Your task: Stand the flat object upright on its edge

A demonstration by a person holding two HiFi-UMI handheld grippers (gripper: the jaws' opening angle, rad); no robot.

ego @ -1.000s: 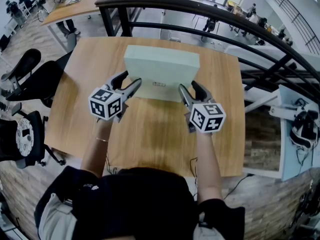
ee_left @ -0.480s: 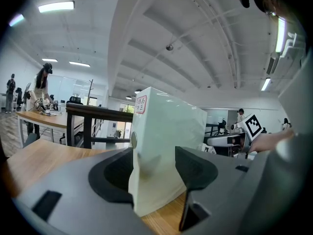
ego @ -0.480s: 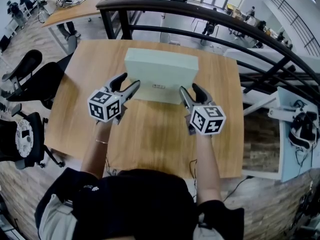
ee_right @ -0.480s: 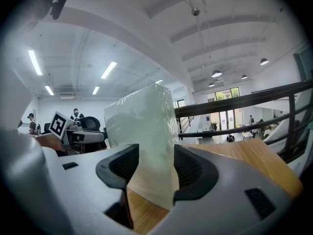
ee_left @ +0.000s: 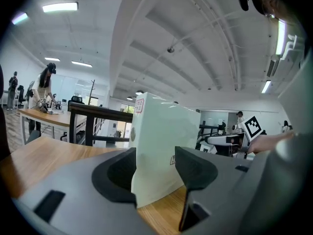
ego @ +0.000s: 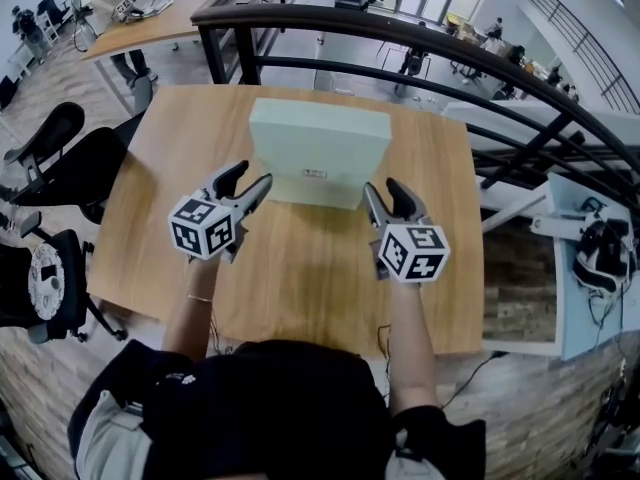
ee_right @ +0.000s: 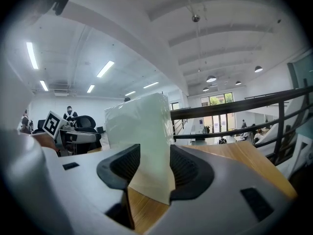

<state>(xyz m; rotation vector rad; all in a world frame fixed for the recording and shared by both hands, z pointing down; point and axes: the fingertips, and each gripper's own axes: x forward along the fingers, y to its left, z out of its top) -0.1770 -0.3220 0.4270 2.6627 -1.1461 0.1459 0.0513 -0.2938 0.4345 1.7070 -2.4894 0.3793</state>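
A flat pale green box [ego: 318, 138] stands upright on its long edge at the middle of the wooden table [ego: 300, 268], with a small label on the face turned to me. My left gripper [ego: 248, 180] is open just short of the box's lower left corner. In the left gripper view the box [ee_left: 164, 141] shows through the gap of that gripper [ee_left: 156, 173], with no pad pressing it. My right gripper [ego: 386, 190] sits by the lower right corner, its jaws closing. There the box's edge [ee_right: 142, 131] shows between the jaws of the right gripper [ee_right: 149, 173], untouched.
A black metal railing [ego: 420, 43] curves behind the table's far edge. Black office chairs [ego: 55, 163] stand at the left. A white desk [ego: 590, 268] with gear on it is at the right. Another table [ego: 150, 18] stands at the back left.
Both grippers have drawn back a little toward me, away from the box's lower corners. The box has stayed upright in place.
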